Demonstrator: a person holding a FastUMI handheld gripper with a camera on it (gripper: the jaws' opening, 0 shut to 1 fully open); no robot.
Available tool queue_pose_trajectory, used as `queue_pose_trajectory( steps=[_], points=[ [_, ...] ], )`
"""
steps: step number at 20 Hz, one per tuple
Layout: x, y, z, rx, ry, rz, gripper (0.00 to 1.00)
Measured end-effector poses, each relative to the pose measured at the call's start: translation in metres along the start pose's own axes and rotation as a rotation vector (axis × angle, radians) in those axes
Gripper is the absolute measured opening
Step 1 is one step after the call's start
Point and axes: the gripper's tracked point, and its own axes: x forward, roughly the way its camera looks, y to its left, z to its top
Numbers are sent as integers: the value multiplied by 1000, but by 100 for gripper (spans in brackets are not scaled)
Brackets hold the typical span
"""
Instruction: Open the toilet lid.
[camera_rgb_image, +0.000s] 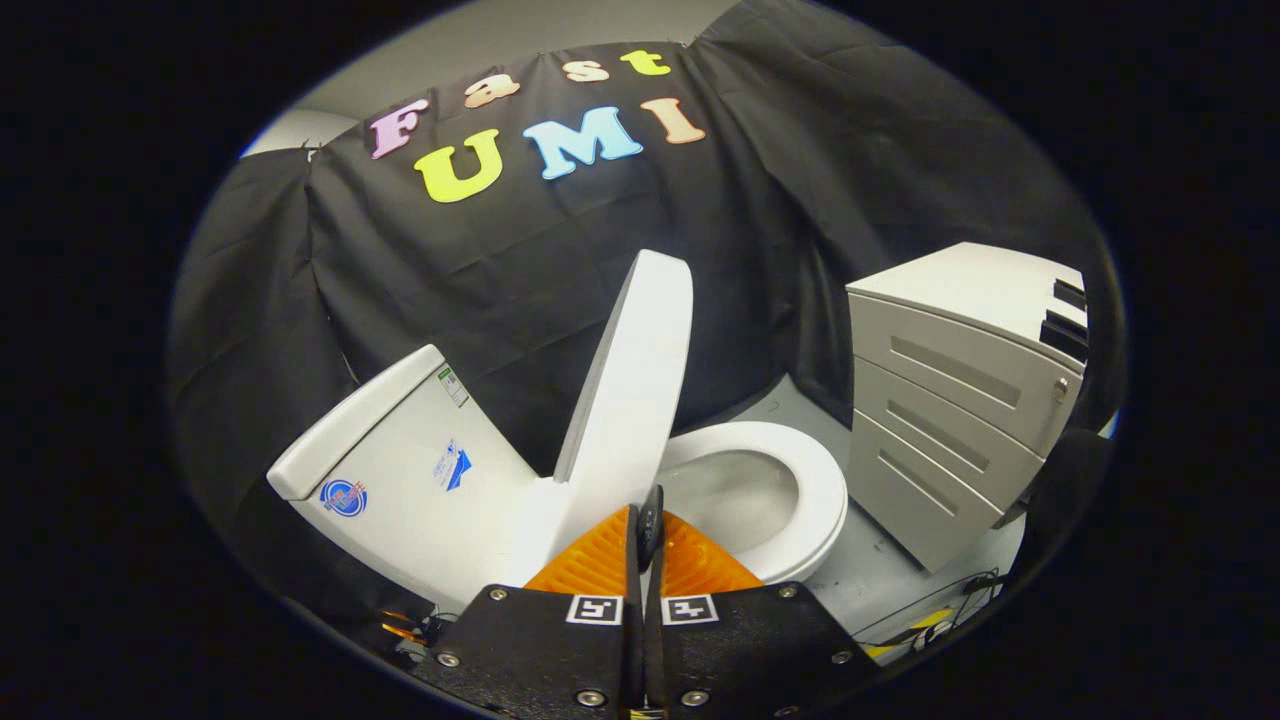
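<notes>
While one toilet lid (630, 390) is standing raised before one tank (400, 450), the clenched claw (648, 525) is holding nothing, one drawer cabinet (960, 400) sitting beside the bowl (790, 490).

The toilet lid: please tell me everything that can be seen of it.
The lid is white, smooth and glossy, like hard plastic, long with a rounded top end. It stands raised, nearly upright, hinged at its lower end between the tank and the seat, leaving the bowl uncovered. The shut tongs sit just before its lower edge; whether they touch it cannot be told.
</notes>
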Motion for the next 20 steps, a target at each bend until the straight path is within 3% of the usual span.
queue_pose_trajectory(
  steps=[3, 20],
  points=[
    [-3, 14, 5, -88, -9, -16, 0],
    [-17, 106, 21, -295, -98, -10, 0]
  ],
)
